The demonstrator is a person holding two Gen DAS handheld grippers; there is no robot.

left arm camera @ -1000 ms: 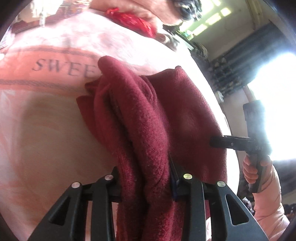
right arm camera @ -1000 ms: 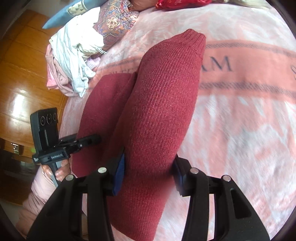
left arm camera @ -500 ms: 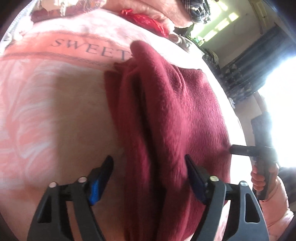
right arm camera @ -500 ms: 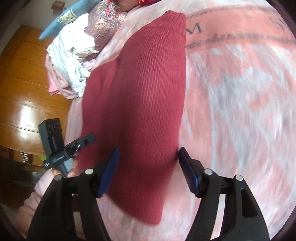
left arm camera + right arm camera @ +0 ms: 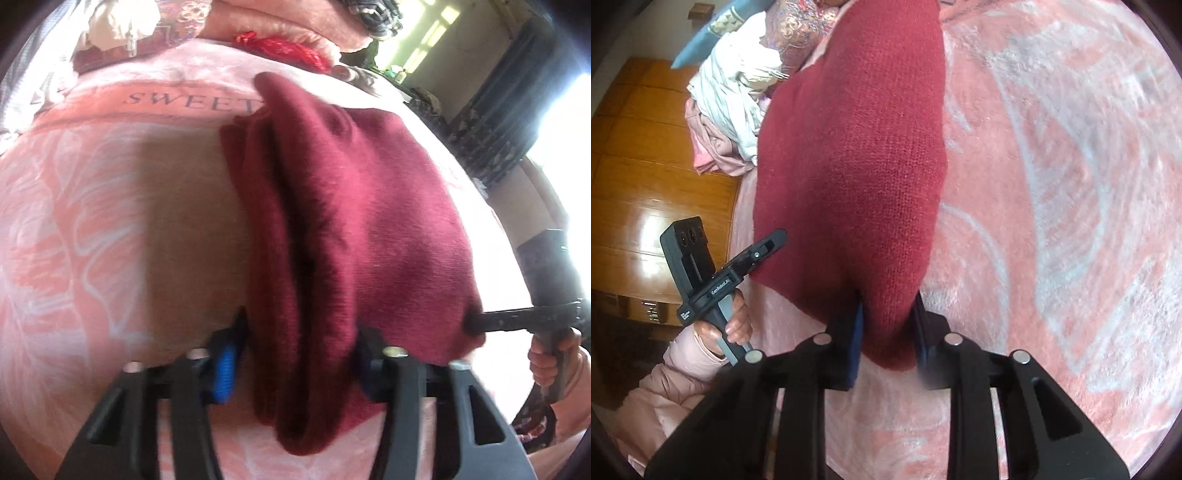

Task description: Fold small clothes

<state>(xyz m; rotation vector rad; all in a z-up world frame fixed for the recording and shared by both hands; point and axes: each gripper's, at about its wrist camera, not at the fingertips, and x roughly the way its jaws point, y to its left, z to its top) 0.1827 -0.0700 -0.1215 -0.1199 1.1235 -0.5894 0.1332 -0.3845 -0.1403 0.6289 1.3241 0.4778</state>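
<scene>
Both claws clamped on the near hem.
Sweater [image 5: 857, 155] stretching straight ahead of right claw [image 5: 888, 328], long axis away; left claw [image 5: 295, 354] gripping bunched folds alongside, equally near.

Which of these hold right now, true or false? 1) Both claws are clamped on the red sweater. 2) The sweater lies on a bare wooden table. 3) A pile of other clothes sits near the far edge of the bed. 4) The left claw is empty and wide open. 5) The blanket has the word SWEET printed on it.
1) True: the left claw and the right claw each pinch the near end of the red sweater.
2) False: it lies on a pink blanket.
3) True: a pile of clothes sits there.
4) False: it is shut on the sweater.
5) True: the word SWEET shows.
</scene>
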